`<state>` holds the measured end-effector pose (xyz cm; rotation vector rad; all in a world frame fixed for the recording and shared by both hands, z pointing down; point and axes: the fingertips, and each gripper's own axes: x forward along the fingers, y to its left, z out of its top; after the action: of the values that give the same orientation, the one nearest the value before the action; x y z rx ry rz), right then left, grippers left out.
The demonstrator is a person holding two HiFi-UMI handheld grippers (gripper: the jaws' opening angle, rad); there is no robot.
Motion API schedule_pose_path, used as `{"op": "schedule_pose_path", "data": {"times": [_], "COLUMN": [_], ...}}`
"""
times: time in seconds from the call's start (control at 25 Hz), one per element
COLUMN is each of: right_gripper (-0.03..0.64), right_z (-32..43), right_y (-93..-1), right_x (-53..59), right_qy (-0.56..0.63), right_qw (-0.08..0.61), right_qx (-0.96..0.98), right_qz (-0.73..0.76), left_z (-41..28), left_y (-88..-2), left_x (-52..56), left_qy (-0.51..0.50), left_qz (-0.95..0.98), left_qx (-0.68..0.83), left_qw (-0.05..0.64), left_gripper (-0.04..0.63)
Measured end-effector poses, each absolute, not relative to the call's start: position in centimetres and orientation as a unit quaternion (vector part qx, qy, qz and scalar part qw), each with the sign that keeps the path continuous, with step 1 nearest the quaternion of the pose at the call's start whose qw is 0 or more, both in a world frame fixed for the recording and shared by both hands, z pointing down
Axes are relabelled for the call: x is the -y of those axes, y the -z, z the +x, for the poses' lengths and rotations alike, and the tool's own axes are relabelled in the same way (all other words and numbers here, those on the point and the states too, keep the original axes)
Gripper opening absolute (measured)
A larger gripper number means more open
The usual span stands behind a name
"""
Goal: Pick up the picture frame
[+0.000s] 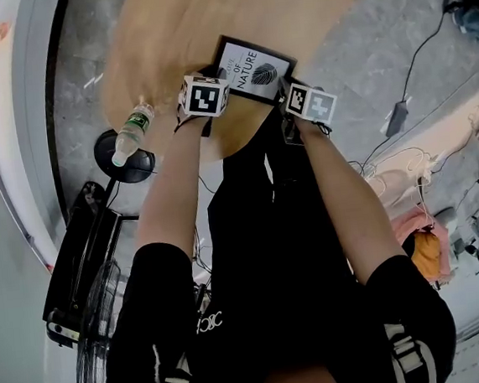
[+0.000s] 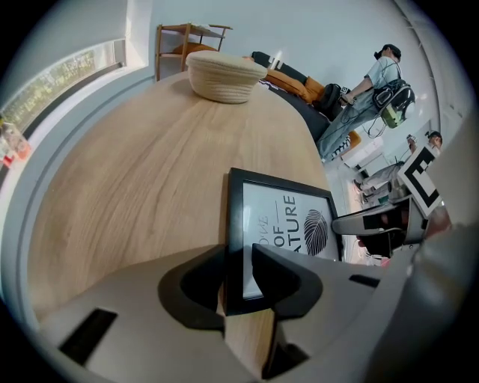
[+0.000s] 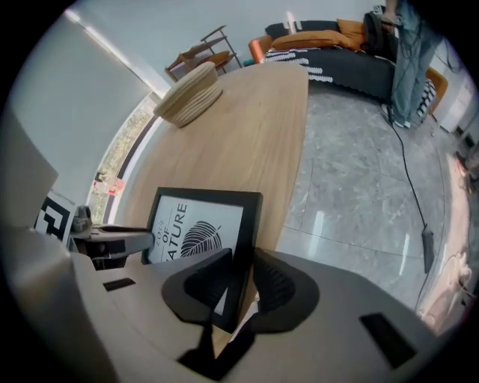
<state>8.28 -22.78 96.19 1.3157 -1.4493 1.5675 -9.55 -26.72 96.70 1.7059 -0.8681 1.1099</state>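
Observation:
The black picture frame [image 1: 249,69] with a leaf print lies flat at the near edge of the round wooden table [image 1: 205,13]. My left gripper [image 1: 210,86] is at its left near corner and my right gripper [image 1: 296,97] at its right near corner. In the left gripper view the frame [image 2: 288,224] has its left bar between the jaws, and the left gripper [image 2: 238,277] is shut on it. In the right gripper view the frame [image 3: 198,224] has its right bar between the jaws, and the right gripper [image 3: 243,280] is shut on it.
A plastic bottle [image 1: 131,134] lies at the table's left near edge, above a black round stand [image 1: 125,159]. A woven basket [image 2: 224,75] sits at the far side of the table [image 2: 135,172]. A person [image 2: 378,82] stands beyond it. Grey stone floor [image 3: 352,172] lies to the right.

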Motion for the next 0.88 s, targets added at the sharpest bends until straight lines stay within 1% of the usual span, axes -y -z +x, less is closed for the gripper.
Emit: {"op": "schedule_pose_path", "data": {"times": [0.08, 0.2, 0.48, 0.64, 0.88], "right_gripper": [0.104, 0.097, 0.092, 0.092, 0.089], "right_z": [8.2, 8.7, 10.3, 10.7, 11.0], "right_y": [-96.5, -96.2, -92.7, -87.8, -78.8], "right_x": [22.6, 22.4, 21.8, 23.2, 27.2], "right_qy": [-0.589, -0.602, -0.592, -0.567, -0.485], "right_qw": [0.321, 0.313, 0.313, 0.285, 0.247], "right_qx": [0.548, 0.53, 0.551, 0.593, 0.664], "right_qz": [0.501, 0.509, 0.498, 0.495, 0.513], "left_z": [-9.5, -9.4, -8.3, -8.0, -7.9], "left_y": [-96.7, -96.2, -92.6, -87.8, -77.8], "left_x": [26.4, 25.6, 24.3, 25.4, 27.8], "left_qy": [-0.453, -0.449, -0.433, -0.413, -0.364], "left_qz": [0.685, 0.68, 0.688, 0.709, 0.741], "left_qx": [0.358, 0.358, 0.363, 0.376, 0.42], "left_qw": [0.444, 0.456, 0.455, 0.43, 0.377], "left_gripper": [0.124, 0.118, 0.1, 0.098, 0.089]}}
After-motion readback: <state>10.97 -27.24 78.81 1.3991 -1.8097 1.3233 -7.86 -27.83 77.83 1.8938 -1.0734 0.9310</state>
